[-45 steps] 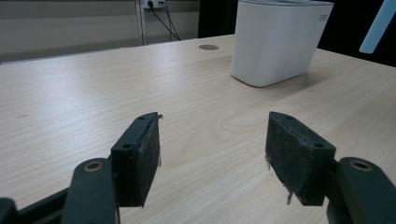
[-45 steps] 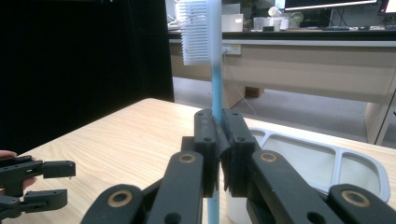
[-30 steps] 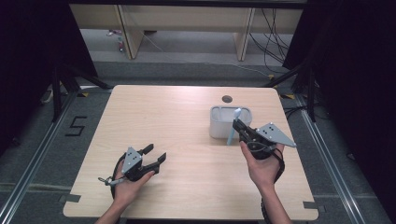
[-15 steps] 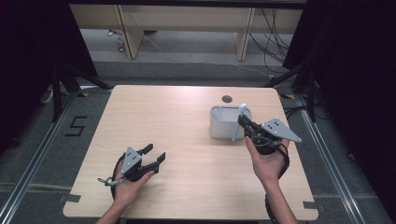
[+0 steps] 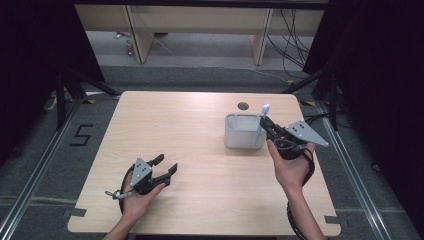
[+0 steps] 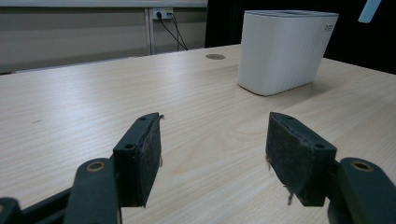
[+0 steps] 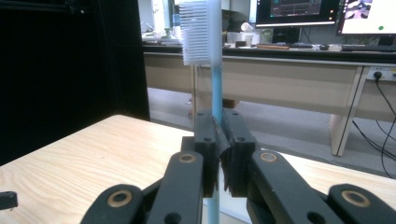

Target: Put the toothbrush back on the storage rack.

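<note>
nearest the person, the left tongs (image 5: pixel 161 170) rest low on the worktop (image 5: pixel 190 130) at its near left, held in the left hand (image 5: pixel 134 196). their jaws stand released, wide apart, with bare wood between the two pads in the left gripper view and nothing touching either of them.

a little farther in and to the right, the right hand (image 5: pixel 289 167) holds the right tongs (image 5: pixel 267 126) raised above the worktop beside the container. they are clenched on a blue toothbrush (image 7: pixel 213 70): in the right gripper view the two pads press the handle from both sides, the handle runs upright between them, and the white bristle head stands above the jaws, facing left in that view. part of the handle shows below the pads too. from the high view the toothbrush (image 5: pixel 261 122) leans slightly, its pale head uppermost, over the right end of the container.

just past the right tongs stands a white ribbed container (image 5: pixel 241 131), upright on the worktop, right of centre. its opening faces up; what lies inside cannot be made out. in the left gripper view it is well apart from the left tongs.

beyond it, a small round dark hole (image 5: pixel 243 106) sits in the worktop near the far edge.
</note>
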